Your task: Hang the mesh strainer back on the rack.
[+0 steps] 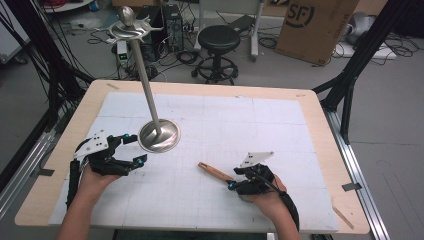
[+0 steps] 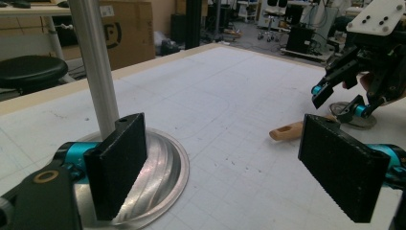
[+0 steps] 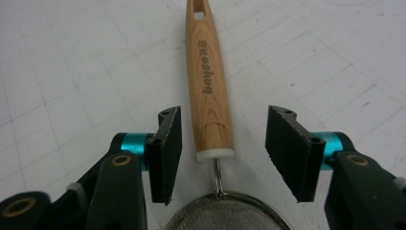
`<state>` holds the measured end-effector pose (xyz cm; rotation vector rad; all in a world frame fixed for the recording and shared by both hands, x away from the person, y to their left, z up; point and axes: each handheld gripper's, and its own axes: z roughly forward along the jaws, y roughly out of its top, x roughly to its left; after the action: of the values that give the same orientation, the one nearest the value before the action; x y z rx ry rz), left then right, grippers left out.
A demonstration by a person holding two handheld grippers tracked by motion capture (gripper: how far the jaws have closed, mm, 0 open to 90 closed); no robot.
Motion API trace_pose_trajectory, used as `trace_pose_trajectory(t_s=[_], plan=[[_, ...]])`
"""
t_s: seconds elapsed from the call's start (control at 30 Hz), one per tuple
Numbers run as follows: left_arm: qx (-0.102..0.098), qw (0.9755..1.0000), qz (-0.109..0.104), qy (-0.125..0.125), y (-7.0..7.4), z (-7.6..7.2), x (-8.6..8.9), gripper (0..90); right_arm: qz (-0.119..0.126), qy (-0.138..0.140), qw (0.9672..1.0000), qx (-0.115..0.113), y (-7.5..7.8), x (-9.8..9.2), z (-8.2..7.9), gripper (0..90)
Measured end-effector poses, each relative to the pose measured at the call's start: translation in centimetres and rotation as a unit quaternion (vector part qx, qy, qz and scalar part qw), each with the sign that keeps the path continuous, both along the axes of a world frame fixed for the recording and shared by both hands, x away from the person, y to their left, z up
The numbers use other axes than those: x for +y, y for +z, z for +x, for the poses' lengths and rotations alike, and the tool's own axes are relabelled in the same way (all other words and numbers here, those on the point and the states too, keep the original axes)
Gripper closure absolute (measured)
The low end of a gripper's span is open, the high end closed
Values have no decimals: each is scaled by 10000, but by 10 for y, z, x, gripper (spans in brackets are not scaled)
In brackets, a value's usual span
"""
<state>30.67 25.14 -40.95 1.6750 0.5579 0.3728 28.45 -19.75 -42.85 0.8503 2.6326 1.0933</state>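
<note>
While right gripper (image 3: 222, 155) straddles strainer handle (image 3: 208, 81) untouching, mat (image 1: 210, 200) edges lie well apart.

Light is even and fairly bright in all 3 views, w/ a cool, slightly blue tint on the white gridded mat (image 1: 225, 150). It seems to come from above, prob. ceiling lamps: shadows under the hands are soft and short. The shiny round metal base of the tall pole stand (image 1: 159, 136) gives glare, and in the left gripper view its ribbed surface (image 2: 153, 163) shows bright streaks. High view is low-res and a bit soft; far room corners look darker. In the right gripper view the light wooden handle w/ printed letters (image 3: 207, 81) is sharp, while the black claw pads (image 3: 165, 148) close to the lens are slightly blurred. Background in the left gripper view is out of focus.
</note>
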Motion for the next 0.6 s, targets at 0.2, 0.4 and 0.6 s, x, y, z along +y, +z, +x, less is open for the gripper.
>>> trace_pose_trajectory(t_s=[0.2, 0.4, 0.6], plan=[[10, 10000, 53, 17, -1, 1, 0, 176, -259, 112, 9995, 146, 2, 8, -1, 590], [19, 10000, 40, 0, 0, 0, 1, 176, -625, 176, 9978, 141, 0, 15, 1, 663], [24, 10000, 59, 7, 0, 0, 1, 176, -916, 240, 9951, 297, 5, 22, 6, 668]])
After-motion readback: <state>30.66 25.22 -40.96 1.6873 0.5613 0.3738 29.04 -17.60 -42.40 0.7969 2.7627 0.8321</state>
